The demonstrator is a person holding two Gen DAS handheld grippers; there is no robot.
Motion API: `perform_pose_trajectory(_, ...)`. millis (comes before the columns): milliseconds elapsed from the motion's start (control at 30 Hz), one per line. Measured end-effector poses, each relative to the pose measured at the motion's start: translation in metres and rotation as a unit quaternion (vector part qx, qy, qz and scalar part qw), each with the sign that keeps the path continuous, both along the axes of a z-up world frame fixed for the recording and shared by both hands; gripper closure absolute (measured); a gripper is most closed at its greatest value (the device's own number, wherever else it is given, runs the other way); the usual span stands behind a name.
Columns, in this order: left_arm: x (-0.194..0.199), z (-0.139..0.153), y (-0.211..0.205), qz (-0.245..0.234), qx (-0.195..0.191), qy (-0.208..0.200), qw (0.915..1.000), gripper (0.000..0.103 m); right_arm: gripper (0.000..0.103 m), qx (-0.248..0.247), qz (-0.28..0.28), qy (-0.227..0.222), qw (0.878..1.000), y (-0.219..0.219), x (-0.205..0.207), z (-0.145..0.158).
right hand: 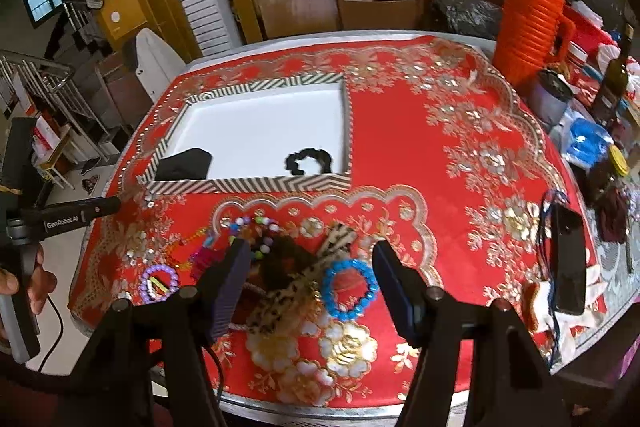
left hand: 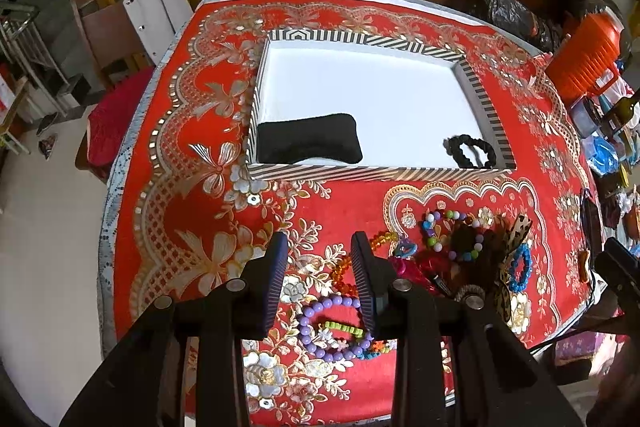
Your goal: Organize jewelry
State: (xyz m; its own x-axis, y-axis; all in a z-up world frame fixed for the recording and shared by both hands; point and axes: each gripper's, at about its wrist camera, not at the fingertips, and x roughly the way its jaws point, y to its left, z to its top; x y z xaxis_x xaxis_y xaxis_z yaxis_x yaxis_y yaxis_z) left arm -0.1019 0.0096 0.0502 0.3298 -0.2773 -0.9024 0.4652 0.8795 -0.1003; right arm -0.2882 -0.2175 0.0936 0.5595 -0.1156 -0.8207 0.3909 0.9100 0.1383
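Jaws apart over the jewelry pile, tray waiting behind

Jaws of the left gripper (left hand: 320, 259) stand a narrow way apart in the lower middle of the left wrist view, with nothing between the pads; through the gap only the red embroidered cloth of the table (left hand: 192, 131) shows. Just below and right of them lies a purple bead bracelet (left hand: 332, 327), flat on the cloth, with a small green piece inside its ring. An orange bead strand (left hand: 348, 267) runs on a slant from lower left to upper right behind the right-hand finger.

Jaws of the right gripper (right hand: 312, 267) stand wide and hold nothing. Below their gap in the right wrist view lie a blue bead bracelet (right hand: 350, 289), flat with its ring facing up, close to the right-hand finger, and a leopard-print scrunchie (right hand: 288, 291) just left of it, whose long side runs from lower left to upper right. I cannot tell whether the fingers touch either piece. A multicoloured bead bracelet (right hand: 256, 227) lies further back, at the left-hand fingertip.

Behind the pile, in the upper middle of the left wrist view, sits a striped tray (left hand: 400, 173) with a white floor. In it, a black cushion (left hand: 308, 139) lies at the near left corner, long axis across the frame, and a black scrunchie (left hand: 472, 151) lies flat at the near right corner.
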Motion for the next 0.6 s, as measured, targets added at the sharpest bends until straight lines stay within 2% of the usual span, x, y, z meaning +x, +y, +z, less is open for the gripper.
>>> perform_pose_trajectory(300,0.001,-0.013,-0.008,-0.013,0.003,0.026,0.9996,0.087,0.037,0.01,-0.026,0.016,0.999,-0.015,-0.01,-0.011)
perform_pose_trajectory(600,0.001,-0.01,-0.012,-0.017,0.003,0.02,0.9997,0.087,0.037,0.006,-0.013,0.015,1.0,-0.008,0.001,-0.007)
